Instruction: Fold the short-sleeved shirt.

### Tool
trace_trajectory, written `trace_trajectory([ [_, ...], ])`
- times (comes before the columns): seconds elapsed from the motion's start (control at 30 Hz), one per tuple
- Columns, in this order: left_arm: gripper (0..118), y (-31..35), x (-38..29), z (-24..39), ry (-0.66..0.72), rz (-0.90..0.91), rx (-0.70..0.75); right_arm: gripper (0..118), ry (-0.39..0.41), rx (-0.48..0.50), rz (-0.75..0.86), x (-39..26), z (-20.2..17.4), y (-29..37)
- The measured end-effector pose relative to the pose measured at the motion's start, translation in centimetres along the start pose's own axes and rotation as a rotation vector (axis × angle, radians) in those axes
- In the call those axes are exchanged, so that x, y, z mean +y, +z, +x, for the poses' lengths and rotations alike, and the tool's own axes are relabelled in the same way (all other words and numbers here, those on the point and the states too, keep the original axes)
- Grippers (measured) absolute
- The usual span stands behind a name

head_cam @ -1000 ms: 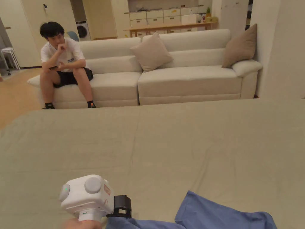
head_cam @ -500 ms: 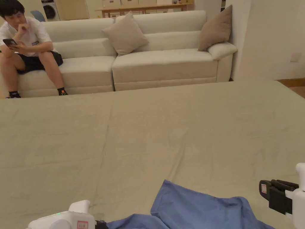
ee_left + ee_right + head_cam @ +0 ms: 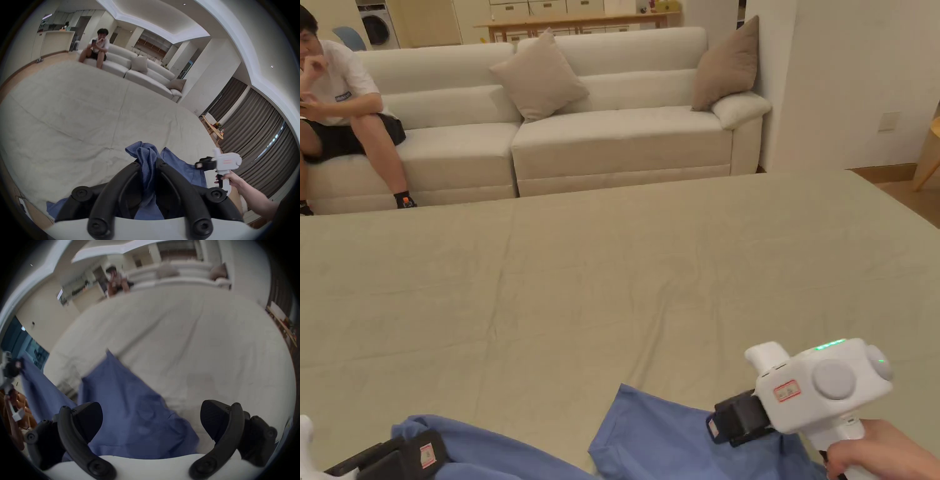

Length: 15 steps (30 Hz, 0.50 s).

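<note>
A broad counter (image 3: 625,275) draped in pale beige cloth, matte and faintly creased along shallow fold lines, spreads across the head view, with no container standing on it. Beyond its far edge runs a long cream sofa (image 3: 625,134) with soft squared cushions and two tan pillows (image 3: 540,75); a person (image 3: 337,106) sits at its left end. The short-sleeved shirt (image 3: 656,437) — blue, thin, with a fine ribbed weave visible in the left gripper view — lies rumpled at the near edge of the counter, one flat panel ending in a sharp corner toward the sofa, another part bunched up at the left. The left tongs (image 3: 148,164), black and curved, are closed narrowly on a gathered twist of that blue fabric, which rises in a knot above their tips. The right tongs (image 3: 151,417) stand wide apart above the shirt's flat panel, nothing between them pressed — their white, rounded body (image 3: 822,387) is held by a hand (image 3: 884,453) at the lower right of the head view.
</note>
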<state>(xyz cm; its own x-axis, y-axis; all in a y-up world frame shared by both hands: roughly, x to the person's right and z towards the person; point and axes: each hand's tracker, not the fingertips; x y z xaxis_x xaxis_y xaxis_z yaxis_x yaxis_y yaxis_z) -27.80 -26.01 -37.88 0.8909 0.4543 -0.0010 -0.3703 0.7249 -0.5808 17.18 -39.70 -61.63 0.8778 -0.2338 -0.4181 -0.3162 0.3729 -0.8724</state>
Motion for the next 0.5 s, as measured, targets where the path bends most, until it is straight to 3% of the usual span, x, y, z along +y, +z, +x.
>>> trace_trajectory([
  [0.07, 11, 0.3, -0.2, 0.2, -0.033, -0.018, 0.031, 108, 0.018, -0.104, -0.16, -0.7, -0.4, -2.3],
  [0.1, 11, 0.2, -0.4, 0.1, -0.032, -0.022, 0.028, 95, 0.139, -0.228, -0.094, -1.3, -1.6, -2.1],
  [0.13, 11, 0.1, -0.5, -0.1, -0.031, -0.028, 0.033, 90, 0.216, -0.217, -0.027, -1.6, -2.7, -1.2],
  [0.17, 11, 0.0, -0.7, -0.4, -0.019, -0.041, 0.039, 81, 0.164, -0.203, -0.056, -1.8, -3.3, -0.8],
  [0.2, 11, -0.2, -0.9, -0.6, -0.012, -0.045, 0.056, 63, 0.139, -0.162, -0.052, -2.6, -3.9, -0.1],
  [0.27, 11, -0.2, -1.1, -0.9, 0.002, -0.051, 0.074, 9, 0.035, -0.083, -0.037, -3.8, -4.5, 0.7],
  [0.3, 11, -0.1, -1.2, -1.0, 0.005, -0.05, 0.076, 9, 0.026, -0.12, -0.005, -4.5, -5.0, 1.1],
  [0.37, 11, 0.6, -1.2, -0.7, 0.0, -0.039, 0.091, 9, 0.082, -0.175, 0.119, -5.6, -5.6, 3.4],
  [0.47, 11, 3.0, 0.0, 0.0, -0.065, 0.041, 0.159, 9, -0.059, -0.143, 0.415, -6.7, -6.4, 9.9],
  [0.5, 11, 4.0, 0.7, 0.4, -0.066, 0.075, 0.177, 9, -0.062, -0.126, 0.529, -7.2, -7.2, 12.8],
])
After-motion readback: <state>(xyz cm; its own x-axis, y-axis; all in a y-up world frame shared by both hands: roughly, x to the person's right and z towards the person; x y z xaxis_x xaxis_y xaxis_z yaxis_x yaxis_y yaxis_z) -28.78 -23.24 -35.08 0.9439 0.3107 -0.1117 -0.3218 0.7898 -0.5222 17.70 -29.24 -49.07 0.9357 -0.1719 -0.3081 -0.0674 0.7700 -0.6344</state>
